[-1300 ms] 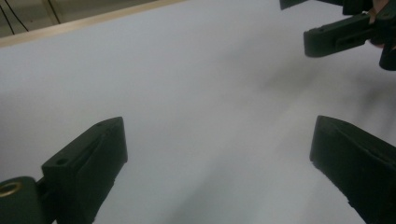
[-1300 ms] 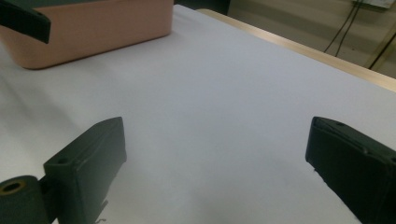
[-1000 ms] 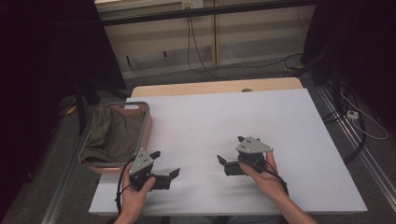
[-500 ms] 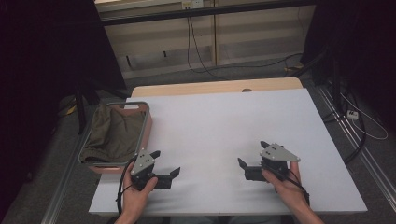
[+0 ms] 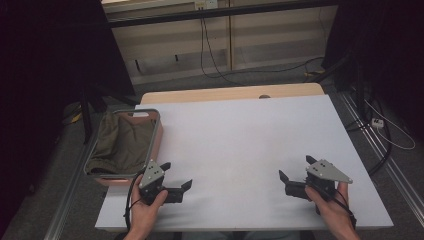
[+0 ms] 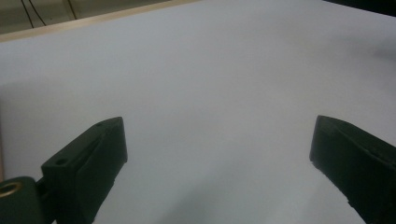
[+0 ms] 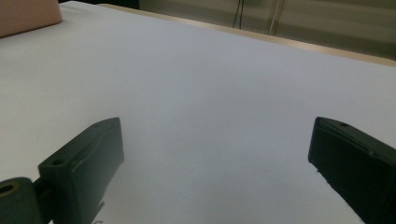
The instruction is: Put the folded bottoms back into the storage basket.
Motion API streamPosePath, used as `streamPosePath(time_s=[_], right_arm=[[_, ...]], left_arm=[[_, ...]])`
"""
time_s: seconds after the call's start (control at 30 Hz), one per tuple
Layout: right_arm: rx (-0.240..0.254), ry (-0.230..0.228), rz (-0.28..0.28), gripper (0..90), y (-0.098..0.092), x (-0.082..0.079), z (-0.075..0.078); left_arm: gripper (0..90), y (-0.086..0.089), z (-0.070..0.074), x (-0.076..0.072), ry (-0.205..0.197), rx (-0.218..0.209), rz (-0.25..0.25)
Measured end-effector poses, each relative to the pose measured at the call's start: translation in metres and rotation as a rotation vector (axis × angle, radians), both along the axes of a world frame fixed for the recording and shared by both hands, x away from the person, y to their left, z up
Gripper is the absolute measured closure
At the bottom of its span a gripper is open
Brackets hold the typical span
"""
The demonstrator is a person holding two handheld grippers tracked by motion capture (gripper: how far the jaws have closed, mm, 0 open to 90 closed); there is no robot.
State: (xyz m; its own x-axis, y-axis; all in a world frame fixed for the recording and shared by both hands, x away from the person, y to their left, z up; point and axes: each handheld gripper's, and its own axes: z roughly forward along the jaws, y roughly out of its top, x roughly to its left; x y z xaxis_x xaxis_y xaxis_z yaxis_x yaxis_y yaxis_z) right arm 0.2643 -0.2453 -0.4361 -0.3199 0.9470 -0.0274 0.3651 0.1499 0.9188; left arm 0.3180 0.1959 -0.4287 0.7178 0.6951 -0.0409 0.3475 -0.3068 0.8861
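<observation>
My left gripper [image 5: 176,175] rests near the table's front left corner, held in a hand, jaws wide apart and empty. In the left gripper view its two black jaws frame bare white table [image 6: 205,93] with nothing between them. My right gripper [image 5: 296,169] sits near the front right of the table, also open and empty, pointing left. In the right gripper view its jaws stand far apart over the white surface [image 7: 210,93]. A pink basket [image 5: 155,145] holding an olive-green cloth [image 5: 120,142] stands at the table's left edge, just behind the left gripper.
The white table top [image 5: 240,135] has a wooden strip [image 5: 230,93] along its far edge. Cables [image 5: 210,55] lie on the floor behind, and a power strip [image 5: 377,123] lies at the right. A corner of the pink basket [image 7: 28,16] shows in the right gripper view.
My right gripper has moved from the table's front centre to the right and slightly nearer the front edge. The left gripper has stayed in place.
</observation>
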Motion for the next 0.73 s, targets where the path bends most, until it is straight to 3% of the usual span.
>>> streamPosePath(time_s=[0.2,0.37,0.47,0.53,0.57,0.6,0.67,0.73], right_arm=[[-0.018,-0.007,-0.023,1.8,-0.007,-0.008,-0.008],[0.013,-0.026,-0.047,1.9,-0.012,-0.012,-0.009],[0.026,-0.035,-0.05,1.8,-0.011,-0.013,-0.009],[0.031,-0.033,-0.039,1.7,-0.01,-0.011,-0.01],[0.029,-0.035,-0.032,1.6,-0.01,-0.009,-0.01],[0.03,-0.044,-0.031,1.9,-0.01,-0.008,-0.01],[0.041,-0.048,-0.032,1.6,-0.009,-0.007,-0.009],[0.041,-0.037,-0.026,1.9,-0.009,-0.006,-0.01]], left_arm=[[4.1,0.001,-0.002,-0.002,-0.004,0.014,0.006],[4.1,0.0,-0.002,-0.002,-0.008,0.026,-0.009],[4.1,-0.001,-0.002,-0.003,-0.004,0.008,-0.008],[4.1,-0.001,-0.002,-0.003,-0.022,0.027,-0.009],[4.0,-0.001,-0.002,-0.003,0.0,0.002,-0.006],[4.0,0.001,-0.001,-0.002,-0.01,0.018,-0.01],[4.0,0.001,-0.001,-0.002,0.004,-0.015,0.001],[4.0,0.002,-0.001,-0.001,0.004,-0.012,0.001]])
